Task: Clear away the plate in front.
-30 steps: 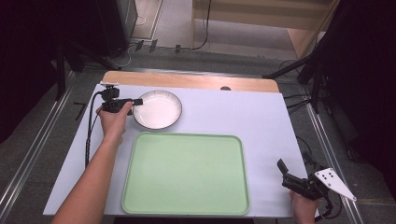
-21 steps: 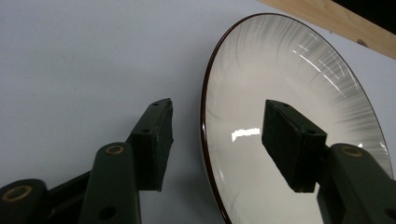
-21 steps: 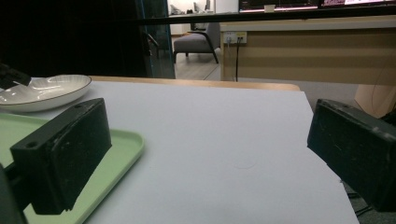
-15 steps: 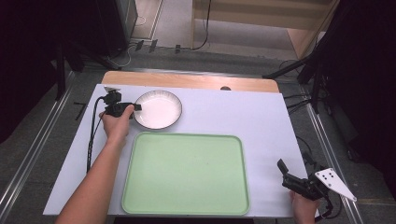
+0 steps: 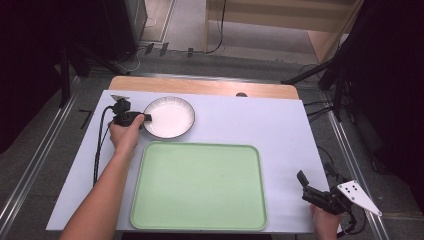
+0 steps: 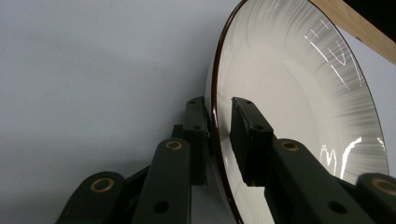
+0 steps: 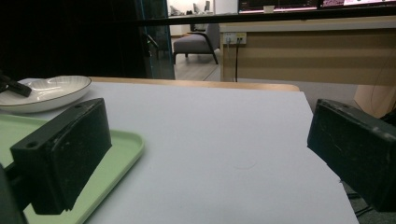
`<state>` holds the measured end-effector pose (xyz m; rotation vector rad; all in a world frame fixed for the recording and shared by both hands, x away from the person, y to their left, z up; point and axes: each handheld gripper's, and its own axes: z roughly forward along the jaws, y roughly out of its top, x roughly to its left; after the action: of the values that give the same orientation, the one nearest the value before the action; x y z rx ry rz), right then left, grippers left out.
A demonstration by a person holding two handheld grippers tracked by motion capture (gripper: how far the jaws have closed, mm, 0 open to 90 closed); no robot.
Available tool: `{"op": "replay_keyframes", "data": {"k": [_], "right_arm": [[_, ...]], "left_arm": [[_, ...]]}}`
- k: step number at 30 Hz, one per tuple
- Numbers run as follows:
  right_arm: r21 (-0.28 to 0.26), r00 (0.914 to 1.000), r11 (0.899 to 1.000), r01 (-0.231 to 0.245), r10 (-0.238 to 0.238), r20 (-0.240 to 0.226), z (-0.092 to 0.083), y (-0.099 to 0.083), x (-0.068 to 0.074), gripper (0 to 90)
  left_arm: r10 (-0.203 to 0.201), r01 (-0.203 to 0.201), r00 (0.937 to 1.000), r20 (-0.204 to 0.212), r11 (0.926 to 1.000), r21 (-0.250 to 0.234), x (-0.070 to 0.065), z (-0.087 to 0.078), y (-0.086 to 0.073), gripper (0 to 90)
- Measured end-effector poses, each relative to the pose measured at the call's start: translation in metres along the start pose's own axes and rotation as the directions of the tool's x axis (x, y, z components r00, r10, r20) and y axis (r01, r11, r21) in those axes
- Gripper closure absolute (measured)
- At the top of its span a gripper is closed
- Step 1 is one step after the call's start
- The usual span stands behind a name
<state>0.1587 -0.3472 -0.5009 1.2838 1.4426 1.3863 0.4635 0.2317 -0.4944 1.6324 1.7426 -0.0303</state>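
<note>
High view, left to right. The left gripper (image 5: 145, 118) reaches in from the left side of the tabletop (image 5: 280, 125), and its jaws have just been closing, with the left rim of the plate (image 5: 170, 118) between them. In the left gripper view, one jaw lies outside the rim and the other inside the bowl of the plate (image 6: 299, 93). The outer jaw sits against the rim; a thin gap shows at the inner one, so the hold is judged narrow and barely seated.

The plate rests on the tabletop near its far left part, just beyond the far left corner of the green tray (image 5: 200, 185) and apart from it. It is round, shallow and white, with a thin dark line along its edge and fine radial ridges on its glossy inner wall.

Risk, as a judgement: the jaws catch only a short stretch of a smooth, curved rim. If lifted now, the plate may pivot, slip from the jaws and drop on the tabletop or the edge of the tray. A harder squeeze could chip the rim.

At the near right corner the right gripper (image 5: 312, 187) hovers with its jaws wide and nothing between them.
</note>
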Motion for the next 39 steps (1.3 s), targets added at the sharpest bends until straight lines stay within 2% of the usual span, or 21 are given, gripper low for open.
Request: {"op": "replay_keyframes", "data": {"k": [5, 7, 10, 11, 13, 20, 22, 29, 32, 34, 37, 39], "right_arm": [[-0.002, 1.0000, 1.000, -0.001, 0.001, -0.001, 0.000, 0.000, 0.000, 0.0], [0.000, 1.0000, 1.000, -0.001, 0.001, 0.001, 0.000, 0.000, 0.000, 0.1], [-0.003, 1.0000, 1.000, -0.003, 0.003, -0.001, 0.000, 0.000, 0.000, 0.1], [-0.003, 1.0000, 1.000, -0.003, 0.003, 0.000, 0.000, 0.000, 0.000, 0.0], [-0.003, 1.0000, 1.000, -0.003, 0.003, -0.001, 0.000, 0.000, 0.000, 0.0], [-0.004, 1.0000, 1.000, -0.004, 0.004, -0.004, 0.000, 0.000, -0.001, 0.1], [-0.002, 1.0000, 1.000, -0.003, 0.003, -0.006, 0.000, 0.000, -0.001, 0.1], [-0.002, 1.0000, 1.000, -0.003, 0.003, -0.005, 0.000, 0.000, -0.001, 0.0], [-0.001, 1.0000, 1.000, -0.002, 0.002, -0.004, 0.000, 0.000, 0.000, 0.0], [-0.002, 1.0000, 1.000, -0.002, 0.002, -0.004, 0.000, 0.000, 0.000, 0.0], [-0.002, 1.0000, 1.000, -0.001, 0.001, -0.004, 0.000, 0.000, 0.000, 0.1], [-0.001, 1.0000, 1.000, -0.001, 0.001, -0.004, 0.000, 0.000, 0.000, 0.0]], "left_arm": [[-0.053, 0.053, 0.9980, 0.034, 0.9985, 0.010, 0.004, 0.000, 0.002, 79.7], [-0.084, 0.084, 0.9948, 0.056, 0.9964, 0.010, 0.008, 0.000, 0.002, 81.0], [-0.107, 0.106, 0.9915, 0.074, 0.9943, 0.011, 0.011, -0.001, 0.001, 82.6], [-0.119, 0.119, 0.9897, 0.079, 0.9929, 0.010, 0.011, -0.001, 0.001, 82.9], [-0.154, 0.155, 0.9820, 0.109, 0.9879, 0.002, 0.014, -0.001, 0.000, 84.6], [-0.195, 0.198, 0.9732, 0.122, 0.9802, -0.008, 0.016, 0.001, 0.000, 85.3], [-0.216, 0.221, 0.9648, 0.150, 0.9753, -0.015, 0.019, 0.002, 0.000, 84.7], [-0.204, 0.211, 0.9674, 0.150, 0.9769, -0.031, 0.018, -0.002, 0.000, 84.5], [-0.214, 0.222, 0.9616, 0.172, 0.9747, -0.029, 0.020, -0.004, 0.001, 84.7], [-0.226, 0.237, 0.9538, 0.198, 0.9708, -0.034, 0.021, -0.006, 0.001, 84.7], [-0.220, 0.235, 0.9510, 0.217, 0.9708, -0.048, 0.021, -0.010, 0.003, 84.7], [-0.211, 0.227, 0.9530, 0.218, 0.9724, -0.053, 0.020, -0.013, 0.003, 84.7]]}}
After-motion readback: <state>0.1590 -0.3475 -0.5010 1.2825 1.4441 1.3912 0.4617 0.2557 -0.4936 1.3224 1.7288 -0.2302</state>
